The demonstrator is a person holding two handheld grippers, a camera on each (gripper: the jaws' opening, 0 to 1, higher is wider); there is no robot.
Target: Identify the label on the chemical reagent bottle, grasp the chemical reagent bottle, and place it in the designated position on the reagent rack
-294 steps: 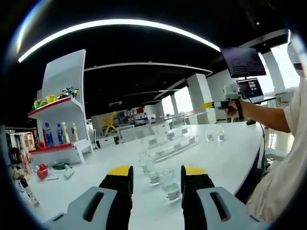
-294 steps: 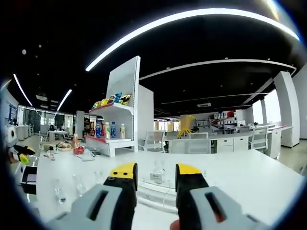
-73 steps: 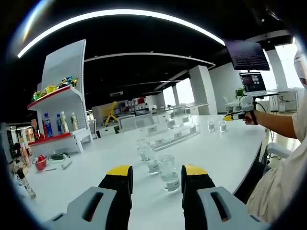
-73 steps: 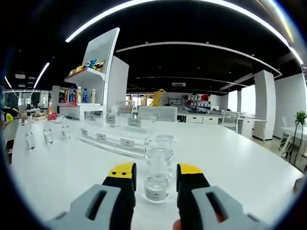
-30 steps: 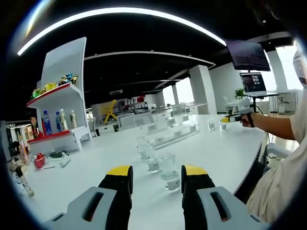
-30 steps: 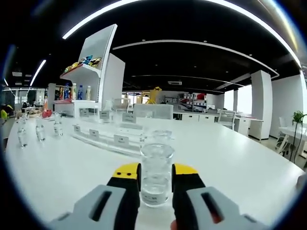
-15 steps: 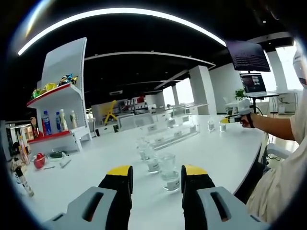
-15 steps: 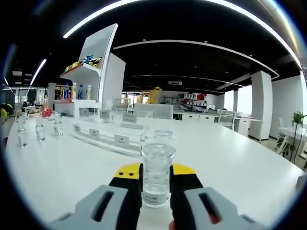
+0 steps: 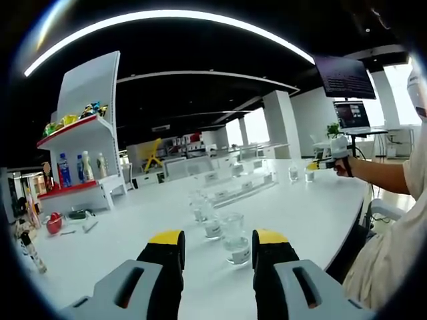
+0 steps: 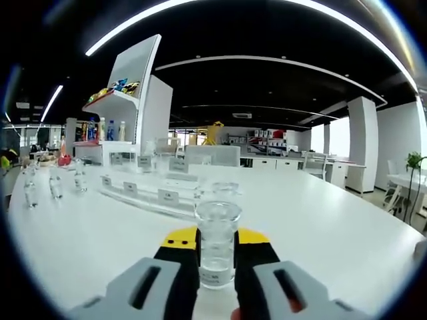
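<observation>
In the right gripper view, the right gripper (image 10: 216, 241) sits at the bottom centre with its yellow-tipped jaws pressed against both sides of a clear glass bottle (image 10: 217, 243) standing on the white table (image 10: 347, 250). Beyond it, left of centre, runs the clear rack (image 10: 150, 195) with small labels. In the left gripper view, the left gripper (image 9: 218, 245) at the bottom has its jaws apart, with another bottle (image 9: 235, 239) just ahead between them.

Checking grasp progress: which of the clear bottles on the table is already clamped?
The bottle pinched by the right gripper, its fingers closed against both sides. The other bottles stand free on the table.
</observation>
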